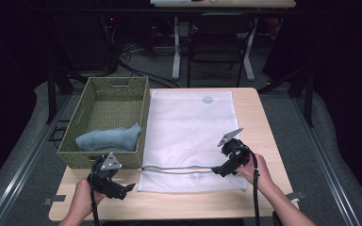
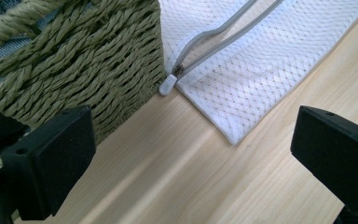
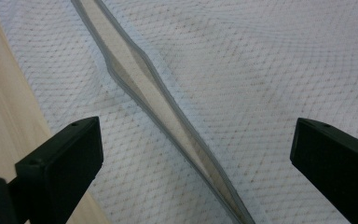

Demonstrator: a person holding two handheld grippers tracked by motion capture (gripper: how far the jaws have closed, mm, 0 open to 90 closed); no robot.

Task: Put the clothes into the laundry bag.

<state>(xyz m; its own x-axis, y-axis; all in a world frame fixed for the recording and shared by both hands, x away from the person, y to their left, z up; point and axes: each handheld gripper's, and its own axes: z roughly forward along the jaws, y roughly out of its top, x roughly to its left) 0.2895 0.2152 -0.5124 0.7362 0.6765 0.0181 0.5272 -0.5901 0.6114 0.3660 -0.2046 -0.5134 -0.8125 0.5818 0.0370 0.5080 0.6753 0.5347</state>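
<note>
Clearly, your left gripper (image 2: 193,154) had its two black jaws spread wide with nothing between them but bare wood. Its own view showed what the high view could not: the small pale zipper pull (image 2: 167,85) lay just ahead of the jaws, at the corner of the white mesh laundry bag (image 2: 256,70), right against the side of the olive-green woven basket (image 2: 88,60). From that pull the grey zipper (image 2: 223,39) ran away across the bag, its two edges parted.

Your right gripper (image 3: 193,163) also had its jaws set wide apart, gripping nothing. Its view looked straight down on the mesh, with the opened zipper running between the jaws and a slit of pale surface showing through the gap, and a strip of the light wooden table (image 3: 2,116) beside the bag's edge.

From above, you held the left gripper (image 1: 122,188) over the table's near edge, just in front of the basket's near wall (image 1: 75,157), and the right gripper (image 1: 219,170) at the far end of the zipper (image 1: 179,168), low over the bag (image 1: 193,127). That view alone showed the bag flat on the table (image 1: 264,122), touching the basket's side, and a grey-blue folded cloth (image 1: 111,138) lying inside the basket.
</note>
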